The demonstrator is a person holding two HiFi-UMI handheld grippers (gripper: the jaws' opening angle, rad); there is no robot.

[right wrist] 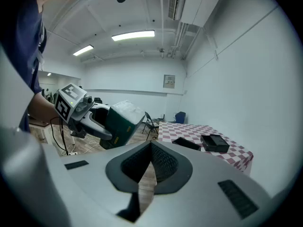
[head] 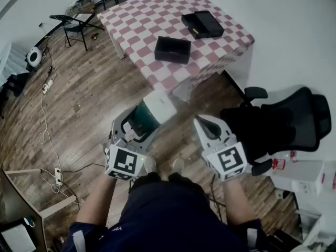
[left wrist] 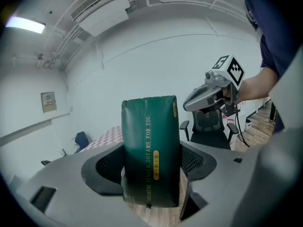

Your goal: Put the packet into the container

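Note:
A dark green packet [head: 143, 119] with a white top stands between the jaws of my left gripper [head: 137, 126], which is shut on it; the left gripper view shows the packet [left wrist: 150, 145] upright, pressed by both pads. My right gripper [head: 206, 124] hovers beside it, shut and holding nothing; its jaws meet in the right gripper view [right wrist: 151, 148]. Both are above the wooden floor, short of the checkered table [head: 142, 20]. On the table lie a black open container [head: 172, 49] and a second black box [head: 202, 24], also seen as the container [right wrist: 188, 144] and box [right wrist: 215, 142].
A black office chair [head: 286, 119] stands just right of my right gripper. A folding chair [head: 73, 25] and cables [head: 46, 119] sit on the floor at the left. White boxes [head: 304, 175] lie at the lower right. The person's legs fill the bottom.

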